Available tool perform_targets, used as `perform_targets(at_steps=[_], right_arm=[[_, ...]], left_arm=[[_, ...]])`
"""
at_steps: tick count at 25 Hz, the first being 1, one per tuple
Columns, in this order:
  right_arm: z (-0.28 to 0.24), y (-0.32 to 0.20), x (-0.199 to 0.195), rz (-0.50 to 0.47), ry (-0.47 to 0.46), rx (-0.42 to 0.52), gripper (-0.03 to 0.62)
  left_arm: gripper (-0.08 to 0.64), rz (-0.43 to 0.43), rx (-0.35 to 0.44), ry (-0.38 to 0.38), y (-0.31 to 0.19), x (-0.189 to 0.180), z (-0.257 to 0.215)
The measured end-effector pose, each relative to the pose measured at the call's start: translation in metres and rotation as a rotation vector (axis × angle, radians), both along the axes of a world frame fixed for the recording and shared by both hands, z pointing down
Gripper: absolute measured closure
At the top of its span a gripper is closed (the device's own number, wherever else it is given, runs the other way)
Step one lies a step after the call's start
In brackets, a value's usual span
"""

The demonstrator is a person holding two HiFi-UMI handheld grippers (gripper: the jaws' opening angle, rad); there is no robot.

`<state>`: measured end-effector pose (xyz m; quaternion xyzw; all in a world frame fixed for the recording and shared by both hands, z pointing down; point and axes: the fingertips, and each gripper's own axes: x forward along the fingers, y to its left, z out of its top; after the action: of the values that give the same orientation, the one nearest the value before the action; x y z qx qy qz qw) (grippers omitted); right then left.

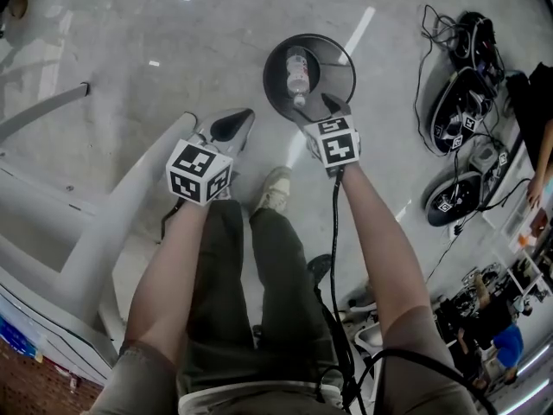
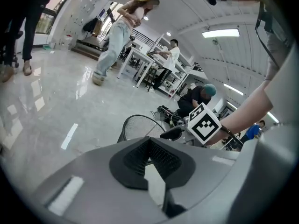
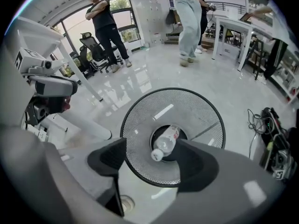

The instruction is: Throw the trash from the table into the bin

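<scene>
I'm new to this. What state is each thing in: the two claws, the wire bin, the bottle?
Wire bin: upright, not empty.
Bottle: lying at the wire bin's bottom, cap on.
Right claw: open, empty, above the wire bin.
Left claw: shut, nothing in it.

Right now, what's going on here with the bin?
A person holds a gripper in each hand, standing over a wire mesh bin on the floor. The right gripper hangs above the bin with its jaws open and empty; a plastic bottle lies at the bin's bottom. The left gripper, shut and empty, is held off to the side.
</scene>
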<state>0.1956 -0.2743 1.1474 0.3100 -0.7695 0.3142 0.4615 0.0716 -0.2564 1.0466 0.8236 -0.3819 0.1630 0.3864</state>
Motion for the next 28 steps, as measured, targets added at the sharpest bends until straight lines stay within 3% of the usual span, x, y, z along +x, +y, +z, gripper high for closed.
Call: perform_targets(at_steps=[14, 22, 28], right_arm=[[-0.018, -0.002, 0.007, 0.028, -0.008, 0.019, 0.268], [-0.067, -0.015, 0.012, 0.065, -0.037, 0.073, 0.268], [-0.135, -0.027, 0.010, 0.102, -0.095, 0.156, 0.268]], left_arm=[[0.561, 0.008, 0.017, 0.001, 0.000, 0.003, -0.016], [0.560, 0.008, 0.053, -0.002, -0.012, 0.004, -0.052], [0.561, 0.001, 0.120, 0.000, -0.028, 0.000, -0.107]])
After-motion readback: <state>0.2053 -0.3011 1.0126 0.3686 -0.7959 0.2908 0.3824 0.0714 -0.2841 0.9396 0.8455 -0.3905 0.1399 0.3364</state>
